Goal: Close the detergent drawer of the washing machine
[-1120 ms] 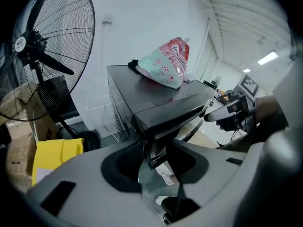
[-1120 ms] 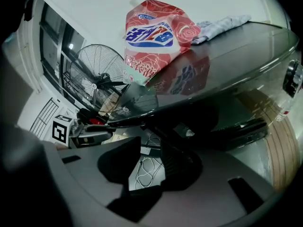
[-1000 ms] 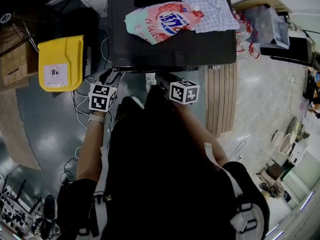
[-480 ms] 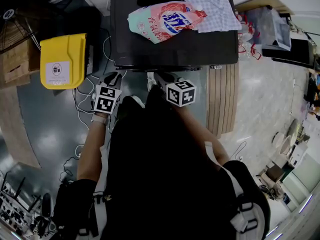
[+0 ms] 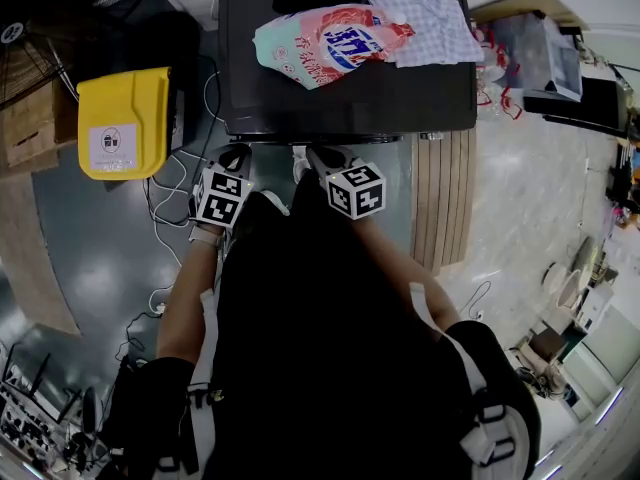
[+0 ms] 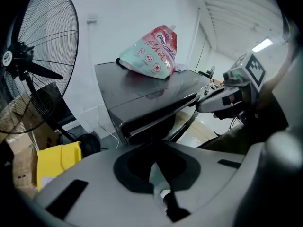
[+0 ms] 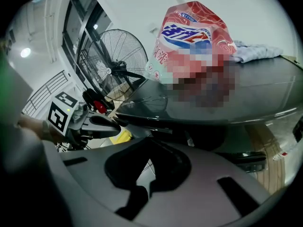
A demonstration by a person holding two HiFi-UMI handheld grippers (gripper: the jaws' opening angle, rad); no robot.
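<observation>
The fingers of the left gripper are clenched together with nothing between them, and the fingers of the right gripper are the same; both pairs have just been closing on empty air. Both grippers point downward at the front of the washing machine, the left one near its left front corner and the right one beside it, a little toward the middle. Whether either tip touches the front, I cannot tell. The detergent drawer should sit in the dark band under the top edge, just ahead of the fingers, but no view shows it clearly or how far out it stands. I judge it to be a light, stiff plastic tray that slides easily, with a smooth and somewhat slippery face. So it needs no grasp, only a square push with the closed fingers on the middle of its front, so that it does not jam sideways. On top of the machine lie a detergent bag and a cloth.
</observation>
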